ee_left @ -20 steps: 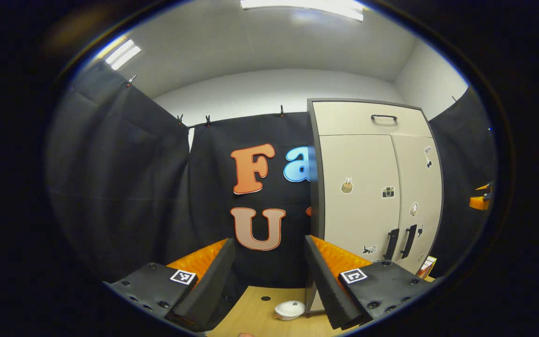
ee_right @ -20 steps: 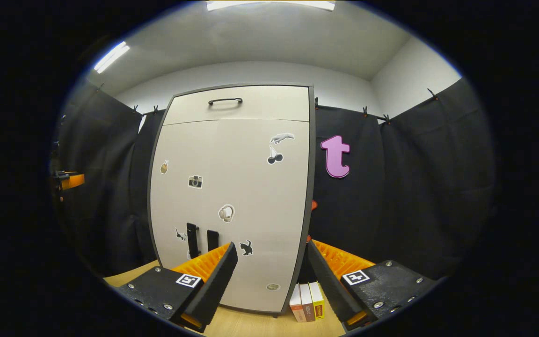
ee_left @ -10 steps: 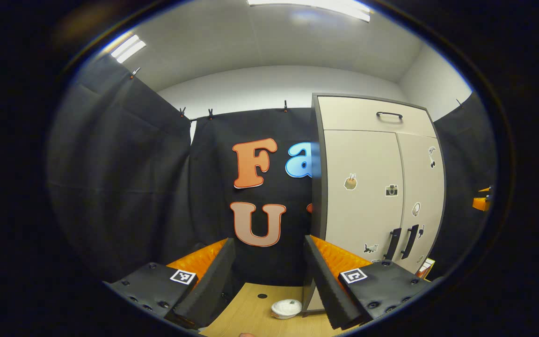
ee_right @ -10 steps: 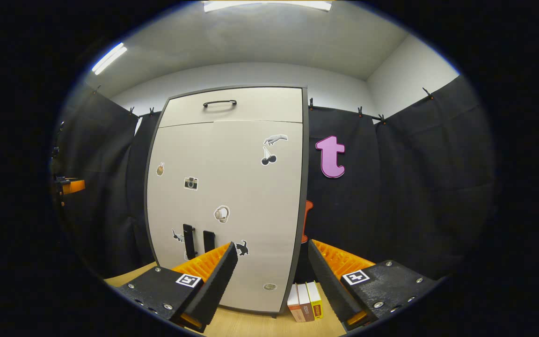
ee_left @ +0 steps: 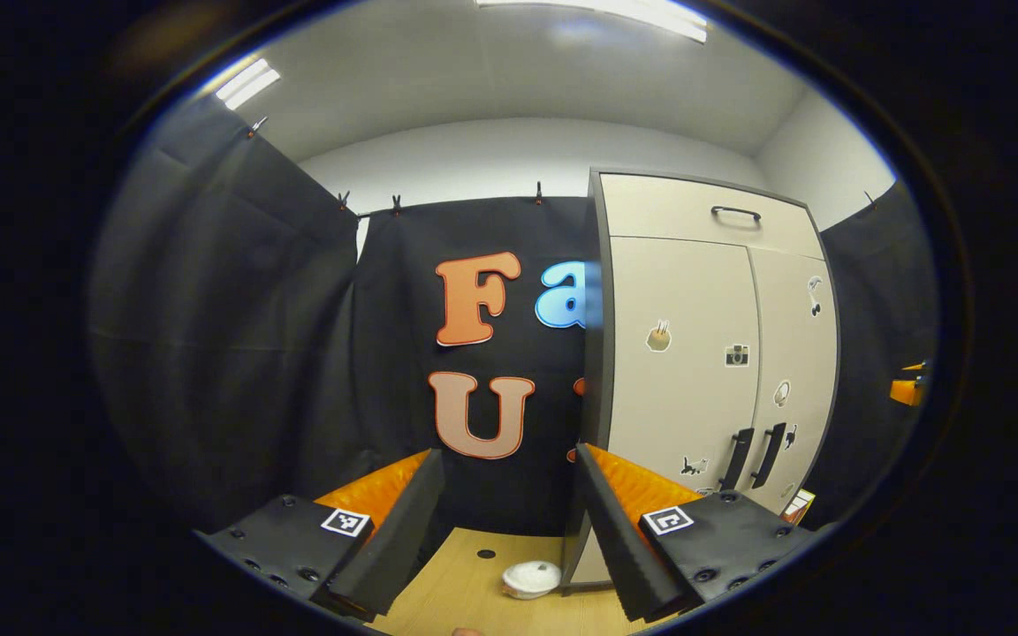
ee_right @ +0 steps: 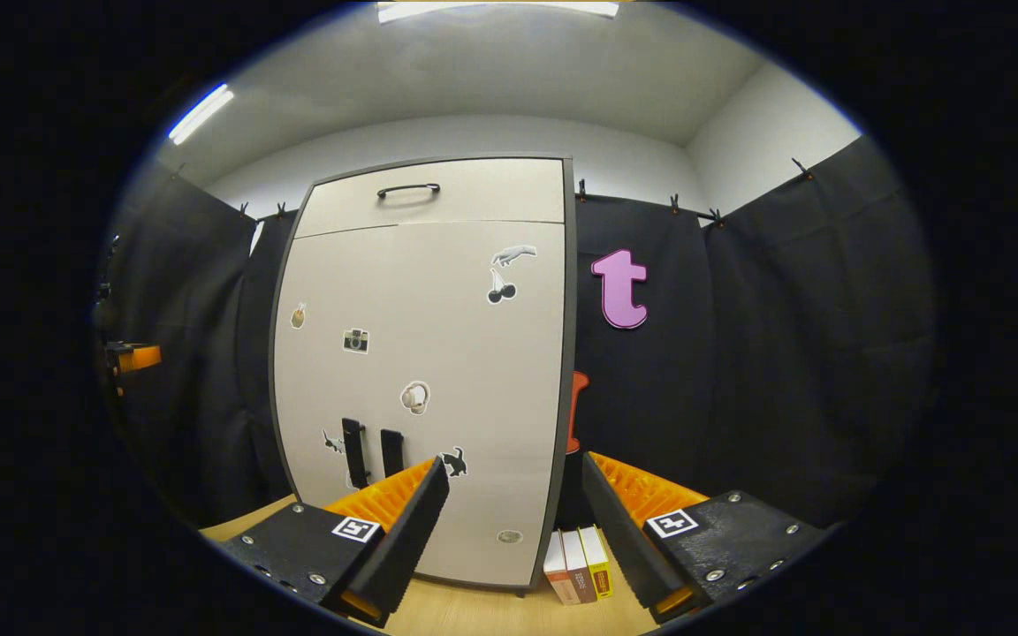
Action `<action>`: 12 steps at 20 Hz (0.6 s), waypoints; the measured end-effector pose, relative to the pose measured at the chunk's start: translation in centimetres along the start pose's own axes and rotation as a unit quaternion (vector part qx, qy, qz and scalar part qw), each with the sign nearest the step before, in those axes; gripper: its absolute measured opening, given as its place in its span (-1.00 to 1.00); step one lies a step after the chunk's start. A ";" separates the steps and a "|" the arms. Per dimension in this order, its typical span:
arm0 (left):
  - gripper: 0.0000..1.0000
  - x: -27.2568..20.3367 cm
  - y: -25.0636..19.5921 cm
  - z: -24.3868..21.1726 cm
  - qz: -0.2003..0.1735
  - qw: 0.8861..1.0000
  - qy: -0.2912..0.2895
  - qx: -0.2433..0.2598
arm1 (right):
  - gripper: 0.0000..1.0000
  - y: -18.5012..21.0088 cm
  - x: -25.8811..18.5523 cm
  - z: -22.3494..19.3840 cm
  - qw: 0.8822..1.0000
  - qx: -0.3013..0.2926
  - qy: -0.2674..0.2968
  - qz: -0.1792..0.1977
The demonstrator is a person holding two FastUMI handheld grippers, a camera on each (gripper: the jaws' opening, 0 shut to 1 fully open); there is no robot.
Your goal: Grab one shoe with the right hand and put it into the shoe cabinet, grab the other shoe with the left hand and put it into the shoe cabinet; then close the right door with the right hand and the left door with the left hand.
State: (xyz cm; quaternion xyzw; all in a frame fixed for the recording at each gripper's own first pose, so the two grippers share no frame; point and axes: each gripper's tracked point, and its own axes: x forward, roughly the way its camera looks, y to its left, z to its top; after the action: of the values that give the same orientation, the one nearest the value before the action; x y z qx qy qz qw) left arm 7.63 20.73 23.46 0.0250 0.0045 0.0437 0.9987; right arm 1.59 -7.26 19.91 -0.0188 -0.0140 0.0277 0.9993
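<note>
While both doors stand closed, the scene reads as follows.
Shoe cabinet point(ee_right: 425, 353): upright on the tabletop point(ee_right: 474, 614), its left door point(ee_left: 681, 353) and right door point(ee_left: 792, 353) flush, handles side by side.
Left gripper point(ee_left: 509, 530): fingers spread, nothing between them, off the cabinet's left side.
Right gripper point(ee_right: 513, 530): fingers spread, empty, facing the cabinet front.
White bowl point(ee_left: 530, 579): beside the cabinet's left foot.
Books point(ee_right: 578, 565): upright at the cabinet's right corner.

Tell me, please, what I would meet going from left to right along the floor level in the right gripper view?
The other hand-held gripper at the far left edge → shoe cabinet, both doors closed → its two door handles → small round sticker low on the right door → three upright books beside the cabinet.
</note>
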 end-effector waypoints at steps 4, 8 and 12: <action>0.89 -0.3 -0.4 0.2 -0.002 1.000 -0.002 -0.002 | 0.87 -0.3 -0.3 -0.1 1.000 0.003 0.000 -0.003; 0.93 -0.9 -0.4 0.7 0.000 1.000 -0.007 0.000 | 0.87 -0.5 -0.9 0.0 1.000 0.008 -0.002 -0.002; 0.97 -1.5 -0.3 1.0 0.001 1.000 -0.011 0.001 | 0.88 -0.4 -1.5 -0.1 1.000 0.011 -0.002 -0.002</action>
State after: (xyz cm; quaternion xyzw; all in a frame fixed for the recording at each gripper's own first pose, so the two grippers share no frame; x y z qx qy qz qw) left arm 6.20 20.25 24.44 0.0266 -0.0069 0.0443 0.9986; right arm 0.10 -7.79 19.78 -0.0073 -0.0160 0.0258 0.9995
